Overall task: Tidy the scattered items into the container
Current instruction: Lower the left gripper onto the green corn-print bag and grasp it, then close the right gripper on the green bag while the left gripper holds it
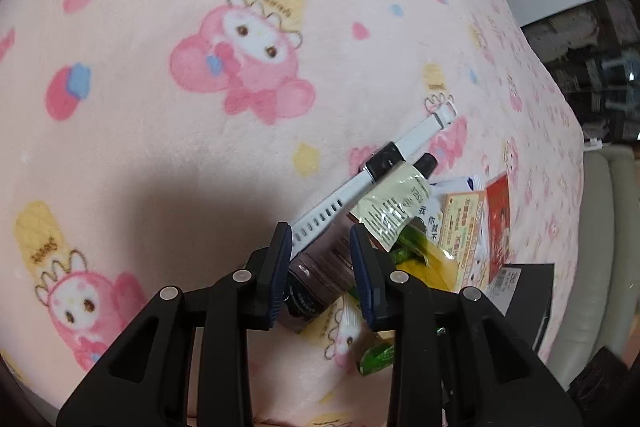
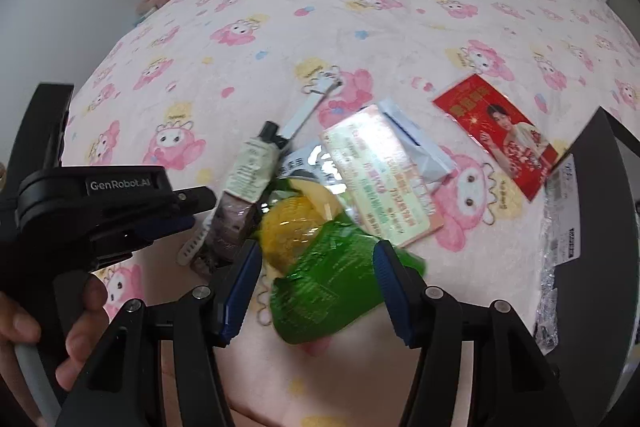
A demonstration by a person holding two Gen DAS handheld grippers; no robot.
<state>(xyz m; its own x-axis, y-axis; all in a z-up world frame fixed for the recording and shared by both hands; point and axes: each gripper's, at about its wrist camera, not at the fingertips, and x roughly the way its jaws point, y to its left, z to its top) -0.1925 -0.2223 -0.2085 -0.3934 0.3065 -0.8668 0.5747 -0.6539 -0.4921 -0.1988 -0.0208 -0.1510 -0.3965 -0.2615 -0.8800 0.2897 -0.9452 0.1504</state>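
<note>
Straddling the dark bottle (image 1: 320,271), your left gripper (image 1: 322,243) sits half open, pads beside it, contact unclear. Your right gripper (image 2: 316,263) gapes wide around the green snack packet (image 2: 336,279), not clamped. Black container (image 2: 592,211) sits at 3 o'clock; white watch (image 1: 384,167) at 12.

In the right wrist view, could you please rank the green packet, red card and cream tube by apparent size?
1. green packet, though nearest the camera
2. red card
3. cream tube
</note>
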